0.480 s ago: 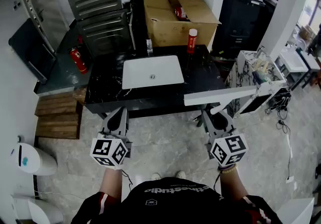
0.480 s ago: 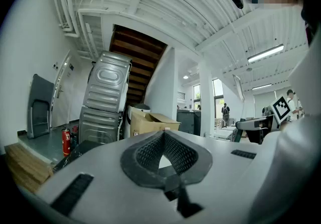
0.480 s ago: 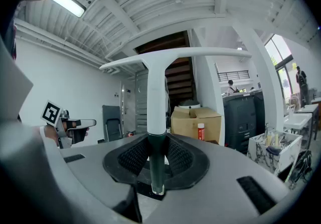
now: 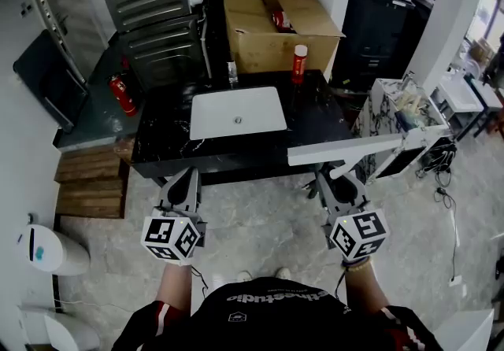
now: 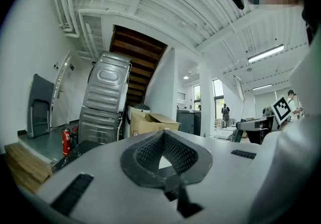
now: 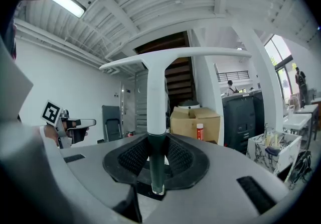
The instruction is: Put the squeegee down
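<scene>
Head view with both gripper views. The squeegee [image 4: 358,148], a white T-shaped tool, is in the air at 4 o'clock from the sink [image 4: 238,113]. Its blade bar lies crosswise above the near edge of the black countertop [image 4: 319,125].

It is judged light and rigid. The long bar would lever it round on a smooth stem, so the best hold is low on the handle. The right gripper [image 6: 156,148] does this, its jaws clamped on the dark green handle end.

The left gripper [image 5: 163,138] has its jaws together with nothing between them.

Both grippers are held level and pointing at the countertop, left at 7 o'clock and right at 5 o'clock in the head view, forearms close to the body.
</scene>
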{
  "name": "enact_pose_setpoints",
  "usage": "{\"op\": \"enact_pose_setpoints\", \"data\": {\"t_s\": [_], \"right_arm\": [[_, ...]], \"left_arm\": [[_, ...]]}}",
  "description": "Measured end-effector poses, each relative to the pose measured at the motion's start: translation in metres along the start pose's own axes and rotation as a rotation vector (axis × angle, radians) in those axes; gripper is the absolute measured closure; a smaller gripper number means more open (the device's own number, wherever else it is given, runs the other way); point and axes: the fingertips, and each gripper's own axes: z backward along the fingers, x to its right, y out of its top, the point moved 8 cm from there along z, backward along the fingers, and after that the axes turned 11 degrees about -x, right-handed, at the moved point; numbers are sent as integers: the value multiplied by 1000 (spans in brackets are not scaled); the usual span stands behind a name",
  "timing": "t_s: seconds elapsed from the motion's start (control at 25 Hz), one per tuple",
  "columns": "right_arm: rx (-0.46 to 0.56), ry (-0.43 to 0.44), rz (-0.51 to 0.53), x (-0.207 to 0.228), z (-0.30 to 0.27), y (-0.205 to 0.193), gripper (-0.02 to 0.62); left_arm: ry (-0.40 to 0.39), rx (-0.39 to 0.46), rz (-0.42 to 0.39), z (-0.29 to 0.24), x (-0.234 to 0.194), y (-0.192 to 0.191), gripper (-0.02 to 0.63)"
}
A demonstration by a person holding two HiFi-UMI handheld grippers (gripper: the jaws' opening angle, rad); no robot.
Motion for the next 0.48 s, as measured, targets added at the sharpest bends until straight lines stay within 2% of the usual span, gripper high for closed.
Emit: {"op": "enact_pose_setpoints", "data": {"t_s": [0.48], "right_arm": [[-10,32,-11,32,8,-7,469]], "left_arm": [[-7,-12,-7,-22,34,0,592]]}}
